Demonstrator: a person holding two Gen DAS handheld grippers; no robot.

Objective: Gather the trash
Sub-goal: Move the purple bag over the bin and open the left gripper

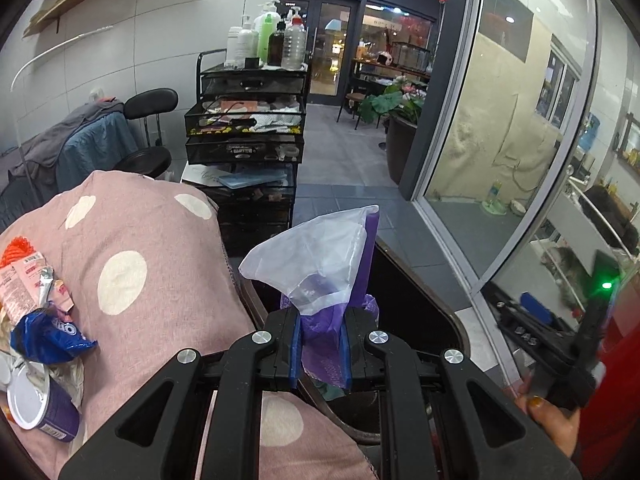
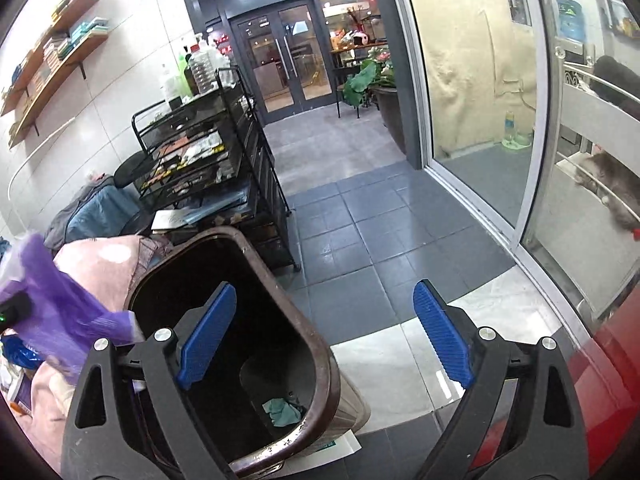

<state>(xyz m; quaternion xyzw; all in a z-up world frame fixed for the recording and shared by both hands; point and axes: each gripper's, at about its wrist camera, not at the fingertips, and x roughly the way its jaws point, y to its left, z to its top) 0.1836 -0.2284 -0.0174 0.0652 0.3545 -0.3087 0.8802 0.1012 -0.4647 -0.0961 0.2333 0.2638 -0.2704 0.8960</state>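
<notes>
Both grippers, left gripper (image 1: 322,346) and right gripper (image 2: 322,334), share black frames, silver screws, ribbed blue fingers (image 2: 442,334); a red sleeve (image 1: 618,380) beside the left gripper.

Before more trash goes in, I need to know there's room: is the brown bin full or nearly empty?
Nearly empty. The brown bin shows a dark interior down to its floor, with only a teal scrap there.

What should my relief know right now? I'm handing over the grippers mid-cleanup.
Left gripper: shut on a purple-and-clear plastic wrapper, held beside the brown bin.
Right gripper: open, empty, over the bin.
Done: a teal scrap lies in the bin.
Left: drop the wrapper in, then clear the blue packet, pink packet and purple cup from the polka-dot cloth.
</notes>
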